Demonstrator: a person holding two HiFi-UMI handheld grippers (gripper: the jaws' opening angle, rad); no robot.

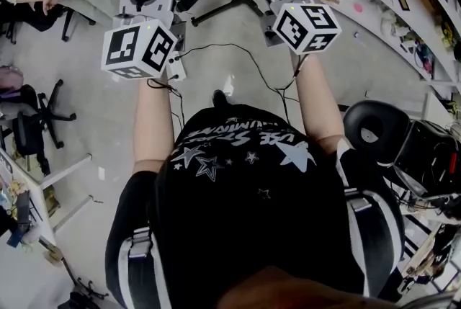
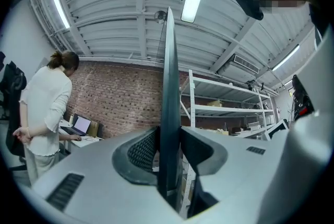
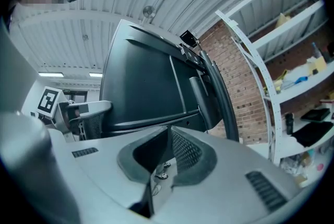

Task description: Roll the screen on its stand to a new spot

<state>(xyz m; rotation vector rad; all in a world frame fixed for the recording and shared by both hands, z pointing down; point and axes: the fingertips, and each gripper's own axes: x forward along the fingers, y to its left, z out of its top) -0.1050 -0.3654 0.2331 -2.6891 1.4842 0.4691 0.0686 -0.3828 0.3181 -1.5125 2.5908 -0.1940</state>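
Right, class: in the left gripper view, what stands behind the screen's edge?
A brick wall and white shelving show on either side of the screen; whatever lies directly behind that thin edge is covered.

A black star-printed T-shirt [image 1: 245, 185] is worn, perhaps with grey straps [image 1: 140, 264].

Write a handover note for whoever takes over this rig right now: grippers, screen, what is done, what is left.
Left gripper: shut on the screen, which stands edge-on between its jaws.
Right gripper: shut on the screen's other side, facing its back.
Screen: upright on its stand, straight ahead of the person, with the stand's legs on the floor.
Done: both grips are set.
Left: roll it to the new spot, then let go. How far it has gone cannot be told.
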